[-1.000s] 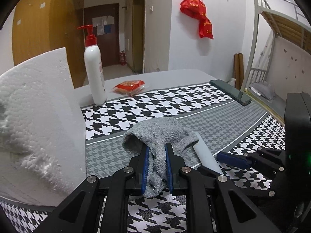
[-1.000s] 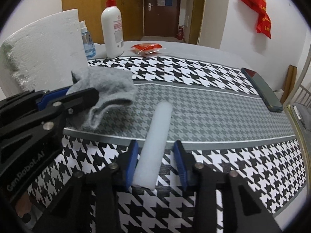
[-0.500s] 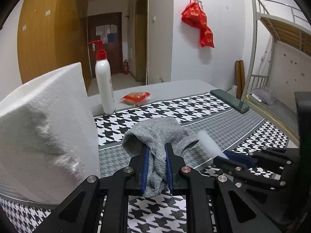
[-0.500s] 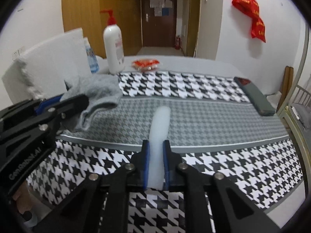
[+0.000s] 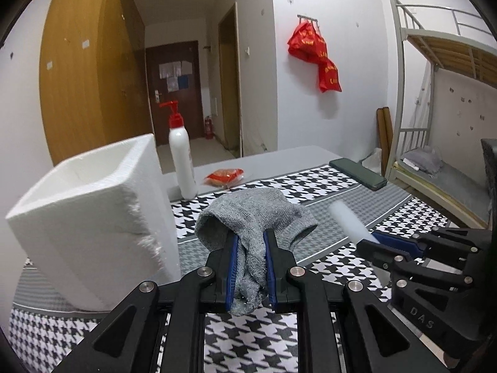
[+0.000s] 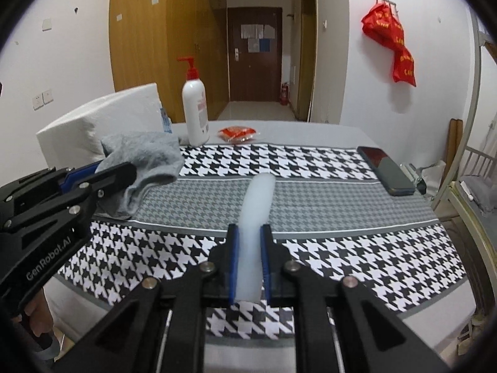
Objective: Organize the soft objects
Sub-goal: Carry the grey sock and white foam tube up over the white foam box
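Note:
My left gripper (image 5: pixel 250 242) is shut on a grey sock (image 5: pixel 257 214) and holds it above the houndstooth table, just right of an open white foam box (image 5: pixel 93 217). The sock also shows in the right wrist view (image 6: pixel 146 161), with the left gripper (image 6: pixel 124 169) beside it. My right gripper (image 6: pixel 248 233) is shut on a white foam tube (image 6: pixel 257 205) that sticks forward, lifted off the table. The tube also shows in the left wrist view (image 5: pixel 348 222), right of the sock, in the right gripper (image 5: pixel 366 242).
A white pump bottle with a red top (image 5: pixel 181 161) (image 6: pixel 195 115) and a red snack packet (image 5: pixel 224 175) (image 6: pixel 237 132) stand at the table's far side. A dark phone (image 5: pixel 357 173) (image 6: pixel 386 169) lies at the right edge. A bunk bed (image 5: pixel 441 124) stands right.
My right gripper closed on the foam tube and lifted it off the table. Both grippers rose, and the left one still holds the sock; the foam box's open top came into view.

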A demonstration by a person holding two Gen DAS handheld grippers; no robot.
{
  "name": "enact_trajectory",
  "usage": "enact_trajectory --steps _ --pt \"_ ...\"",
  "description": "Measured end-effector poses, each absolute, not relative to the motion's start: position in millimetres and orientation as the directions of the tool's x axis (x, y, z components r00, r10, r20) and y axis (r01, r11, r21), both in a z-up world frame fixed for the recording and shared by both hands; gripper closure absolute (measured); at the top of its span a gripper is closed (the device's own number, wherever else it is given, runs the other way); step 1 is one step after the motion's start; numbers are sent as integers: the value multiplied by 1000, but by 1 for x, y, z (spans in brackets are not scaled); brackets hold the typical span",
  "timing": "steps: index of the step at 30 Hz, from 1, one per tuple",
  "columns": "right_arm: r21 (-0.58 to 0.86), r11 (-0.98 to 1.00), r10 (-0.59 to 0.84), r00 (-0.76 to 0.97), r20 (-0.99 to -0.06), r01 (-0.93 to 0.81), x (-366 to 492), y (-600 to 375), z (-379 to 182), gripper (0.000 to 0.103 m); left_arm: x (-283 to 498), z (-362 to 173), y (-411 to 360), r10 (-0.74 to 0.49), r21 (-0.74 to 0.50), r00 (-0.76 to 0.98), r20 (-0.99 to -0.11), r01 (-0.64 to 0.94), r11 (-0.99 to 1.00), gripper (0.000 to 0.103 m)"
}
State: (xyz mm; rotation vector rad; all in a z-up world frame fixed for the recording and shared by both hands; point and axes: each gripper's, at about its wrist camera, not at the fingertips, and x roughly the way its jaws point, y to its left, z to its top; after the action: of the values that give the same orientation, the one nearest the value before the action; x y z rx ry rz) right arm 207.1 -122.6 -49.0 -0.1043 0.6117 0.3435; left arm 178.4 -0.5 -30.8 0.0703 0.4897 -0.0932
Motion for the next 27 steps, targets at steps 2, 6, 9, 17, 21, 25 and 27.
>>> enact_trajectory --steps 2,6,9,17,21,25,27 --pt "1 935 294 773 -563 -354 197 -123 -44 87 169 -29 0 -63 50 884 -463 97 994 86" --pt "-2 933 303 789 -535 -360 183 -124 -37 87 152 -23 1 -43 63 898 -438 78 995 86" --pt "-2 932 311 801 -512 -363 172 -126 -31 87 138 -15 1 -31 70 911 -411 65 995 86" --pt "-10 930 323 830 -454 -367 143 -131 -16 87 107 -3 0 -14 92 934 -357 49 995 86" --pt "-17 930 326 846 -422 -367 128 -134 -8 87 87 3 2 -8 87 947 -321 38 995 86" --pt "-22 929 333 861 -384 -369 110 -137 0 87 69 10 3 2 99 959 -283 27 995 86" --pt "-23 927 340 865 -368 -374 101 -139 2 87 59 14 4 10 106 965 -262 18 994 86"
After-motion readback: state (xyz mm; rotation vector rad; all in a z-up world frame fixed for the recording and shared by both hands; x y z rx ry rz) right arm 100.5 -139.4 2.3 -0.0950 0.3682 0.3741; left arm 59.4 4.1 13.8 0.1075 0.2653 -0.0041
